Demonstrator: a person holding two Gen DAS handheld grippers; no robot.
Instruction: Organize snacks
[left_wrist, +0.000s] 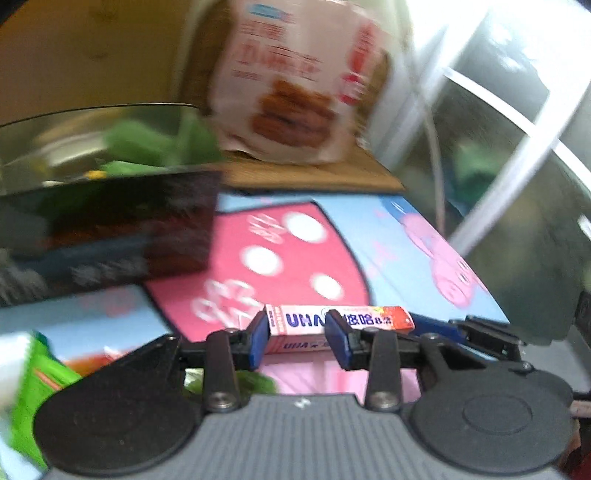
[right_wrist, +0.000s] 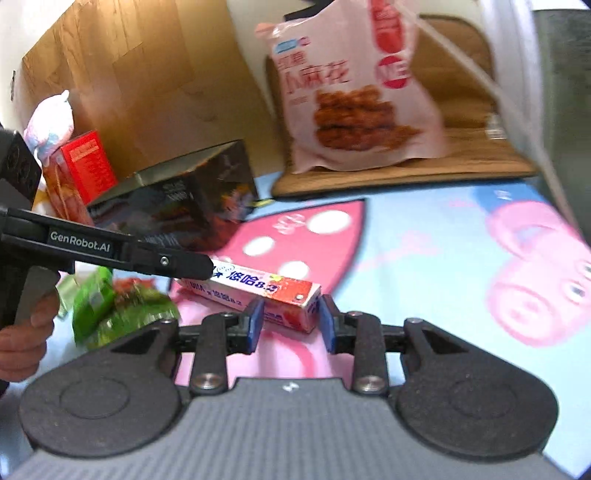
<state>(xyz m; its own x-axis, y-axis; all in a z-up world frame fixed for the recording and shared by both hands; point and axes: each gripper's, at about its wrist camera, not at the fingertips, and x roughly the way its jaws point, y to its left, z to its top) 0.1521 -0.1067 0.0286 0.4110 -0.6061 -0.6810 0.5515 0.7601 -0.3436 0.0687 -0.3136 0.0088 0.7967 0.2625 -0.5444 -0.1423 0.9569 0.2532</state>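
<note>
Both grippers, left gripper (left_wrist: 297, 334) and right gripper (right_wrist: 290, 319), are pinching one candy box (right_wrist: 266, 291) at lower centre narrowly; opposing pulls risk crushing or dropping it.

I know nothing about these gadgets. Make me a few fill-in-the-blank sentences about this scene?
1. Both tongs grip one long pink candy box, which lies on a cartoon ____ mat.
2. The tall pink snack bag shows fried ____ pieces.
3. Beside the dark box stands a ____ carton.

Missing: pig; brown; red

left hand-held gripper (left_wrist: 298, 338): jaws narrow, clamped | right hand-held gripper (right_wrist: 290, 323): jaws narrow, clamped
</note>
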